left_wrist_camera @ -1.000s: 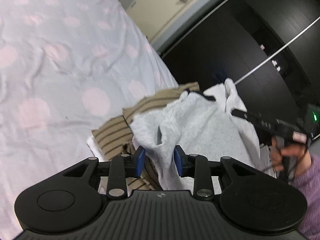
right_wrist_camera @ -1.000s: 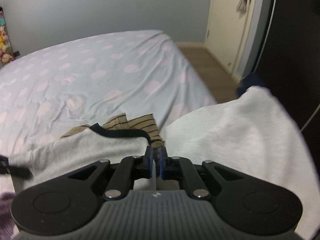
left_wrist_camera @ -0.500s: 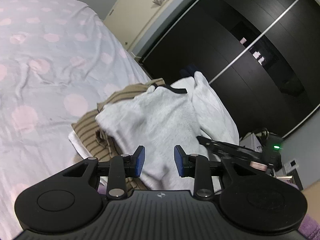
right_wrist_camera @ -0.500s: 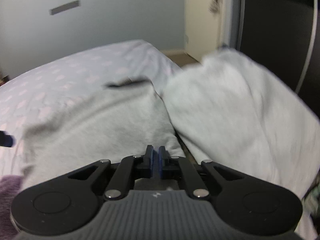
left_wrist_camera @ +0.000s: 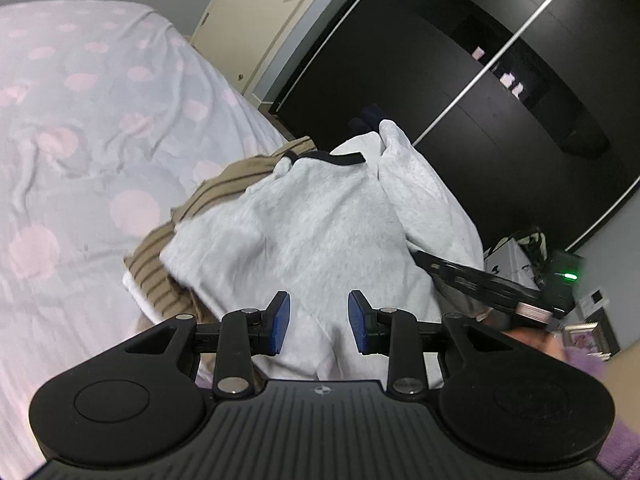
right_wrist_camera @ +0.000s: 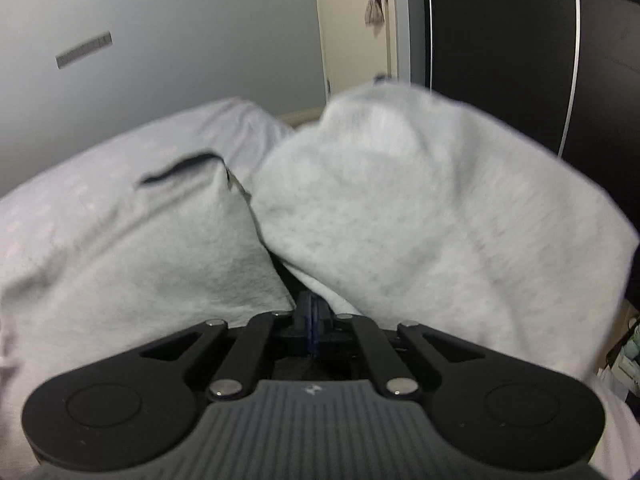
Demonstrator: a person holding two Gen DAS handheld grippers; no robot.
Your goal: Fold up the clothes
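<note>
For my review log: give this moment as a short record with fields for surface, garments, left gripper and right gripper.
surface: bed with pink-dotted sheet
garments: grey sweatshirt lying over a brown striped garment
left gripper: open above the sweatshirt, pads not pressing it
right gripper: shut, seemingly pinching the sweatshirt's fabric; contact not clear

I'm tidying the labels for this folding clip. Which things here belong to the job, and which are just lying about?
Job: grey sweatshirt; right gripper, shut on its fabric; left gripper, open; striped brown garment under it.

Lying about: spotted bedsheet; black wardrobe; cream door.
</note>
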